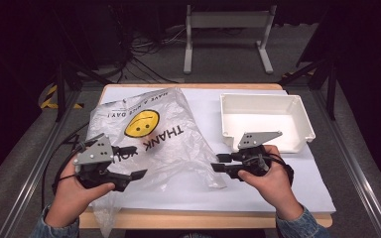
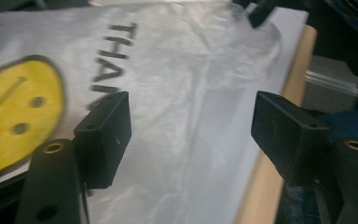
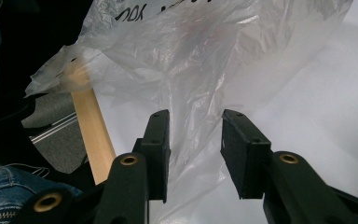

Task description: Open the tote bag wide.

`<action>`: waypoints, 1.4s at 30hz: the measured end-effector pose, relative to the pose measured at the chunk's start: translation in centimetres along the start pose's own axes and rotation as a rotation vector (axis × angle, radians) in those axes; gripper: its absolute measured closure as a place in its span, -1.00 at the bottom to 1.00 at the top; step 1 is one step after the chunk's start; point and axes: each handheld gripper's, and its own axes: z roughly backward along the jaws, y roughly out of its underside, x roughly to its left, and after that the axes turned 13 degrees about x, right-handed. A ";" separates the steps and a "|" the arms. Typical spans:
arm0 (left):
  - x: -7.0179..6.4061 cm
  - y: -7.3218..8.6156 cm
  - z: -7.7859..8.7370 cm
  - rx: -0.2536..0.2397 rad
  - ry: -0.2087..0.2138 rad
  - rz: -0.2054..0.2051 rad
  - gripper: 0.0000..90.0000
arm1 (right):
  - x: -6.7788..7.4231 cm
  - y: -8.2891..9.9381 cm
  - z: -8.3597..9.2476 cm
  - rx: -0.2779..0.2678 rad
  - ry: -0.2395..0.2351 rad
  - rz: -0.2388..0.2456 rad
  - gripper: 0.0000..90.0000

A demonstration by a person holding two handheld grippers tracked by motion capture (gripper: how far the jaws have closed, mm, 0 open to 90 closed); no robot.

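Plastic bag with a yellow smiley face lies spread across the white-covered desk, its lower left corner drooping over the near edge. From above, the left hand-held gripper hovers at the bag's left side, and the right hand-held gripper points at the bag's right edge. A white tray sits well apart at the back right, nothing in it that I can see.

Along the left hand-held gripper, the jaws stand wide with the bag lying flat below them, not pinched. The wooden rim of the desk runs just beside the right jaw.

Along the right hand-held gripper, the jaws are set narrow but parted, and a crumpled fold of the bag rises between them; the pads do not appear to press it.

To handle the bag well, I'd judge each grip should gather a raised fold of film rather than scrape the flat sheet, and close fully before any lift, since thin plastic slips easily.
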 end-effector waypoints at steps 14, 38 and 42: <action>-0.1 0.7 -2.9 0.193 0.111 -0.044 -0.02 | -0.3 0.0 -0.4 0.006 -0.010 -0.009 0.33; 1.2 2.3 -3.2 0.268 0.044 0.017 0.40 | 1.8 -2.3 -5.7 0.023 0.012 0.156 -0.71; 1.1 2.6 -2.8 0.257 0.030 0.021 0.35 | 1.4 -2.7 -6.9 0.055 0.009 0.166 -0.38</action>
